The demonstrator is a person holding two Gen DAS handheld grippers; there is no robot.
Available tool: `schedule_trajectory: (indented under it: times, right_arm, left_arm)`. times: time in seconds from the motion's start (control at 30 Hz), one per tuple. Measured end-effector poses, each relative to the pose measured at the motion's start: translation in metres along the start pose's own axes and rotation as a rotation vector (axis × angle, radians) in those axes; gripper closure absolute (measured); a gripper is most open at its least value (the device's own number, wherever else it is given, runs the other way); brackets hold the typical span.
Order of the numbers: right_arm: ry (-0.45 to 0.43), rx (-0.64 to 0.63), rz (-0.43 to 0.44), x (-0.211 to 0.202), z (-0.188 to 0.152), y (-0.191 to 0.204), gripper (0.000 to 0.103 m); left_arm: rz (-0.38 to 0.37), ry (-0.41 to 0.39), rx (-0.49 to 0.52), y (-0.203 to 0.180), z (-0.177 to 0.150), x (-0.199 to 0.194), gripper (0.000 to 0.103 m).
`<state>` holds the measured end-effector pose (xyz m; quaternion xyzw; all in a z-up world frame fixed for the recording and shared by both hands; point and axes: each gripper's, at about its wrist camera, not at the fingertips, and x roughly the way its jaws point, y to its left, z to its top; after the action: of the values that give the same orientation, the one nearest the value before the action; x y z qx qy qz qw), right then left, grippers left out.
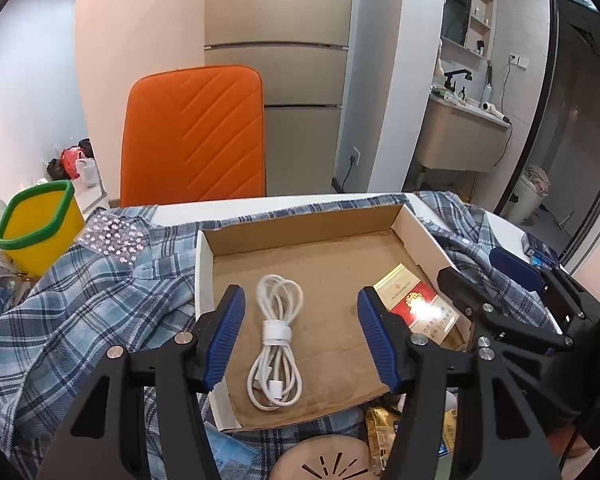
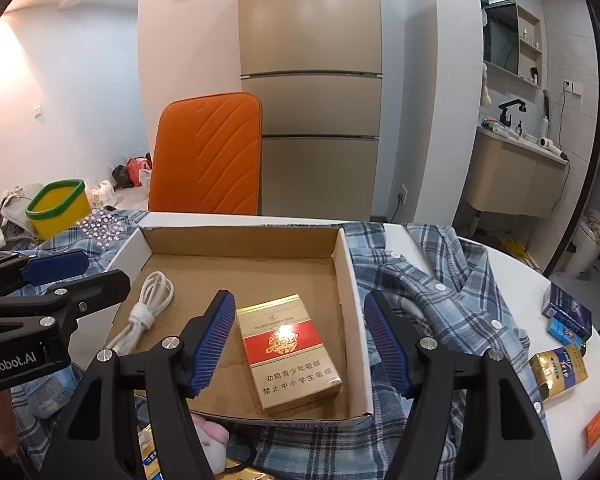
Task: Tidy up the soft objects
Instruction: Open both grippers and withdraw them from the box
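Observation:
A shallow cardboard box (image 1: pixel 414 229) (image 2: pixel 350 280) lies on a blue plaid shirt (image 1: pixel 100 292) (image 2: pixel 452 292) spread over the white table. Inside the box a coiled white cable (image 1: pixel 276 340) (image 2: pixel 146 312) rests on the left, a gold-and-red cigarette pack (image 1: pixel 416 304) (image 2: pixel 290 354) on the right. My left gripper (image 1: pixel 300 300) hovers open over the cable, the pads clear of it on both sides. My right gripper (image 2: pixel 300 304) stands open astride the pack without touching it. The two grippers sit side by side over the box.
A yellow bin with a green rim (image 1: pixel 40 224) (image 2: pixel 58 208) stands at the left, an orange chair (image 1: pixel 196 136) (image 2: pixel 208 156) behind the table. Blue and gold packs (image 2: pixel 564 344) lie at the right edge. Snack packets (image 1: pixel 384 432) and a round wooden piece (image 1: pixel 324 460) lie near me.

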<state>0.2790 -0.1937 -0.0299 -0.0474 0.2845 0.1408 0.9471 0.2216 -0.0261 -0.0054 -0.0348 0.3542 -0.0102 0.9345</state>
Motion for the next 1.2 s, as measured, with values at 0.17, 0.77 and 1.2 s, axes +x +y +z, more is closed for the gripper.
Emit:
schedule_trajectory:
  times: [0.17, 0.77, 1.2]
  right_arm:
    - [0.056, 0.006, -0.039, 0.006, -0.003, -0.004, 0.033]
    - [0.292, -0.061, 0.018, 0.014, -0.025, 0.014, 0.033]
    - [0.049, -0.007, -0.028, -0.069, 0.007, 0.007, 0.033]
  left_arm:
    - [0.001, -0.026, -0.014, 0.002, 0.002, -0.009, 0.046]
    - [0.003, -0.034, -0.026, 0.005, 0.005, -0.018, 0.046]
    - [-0.016, -0.205, 0.033, -0.007, 0.006, -0.099, 0.045]
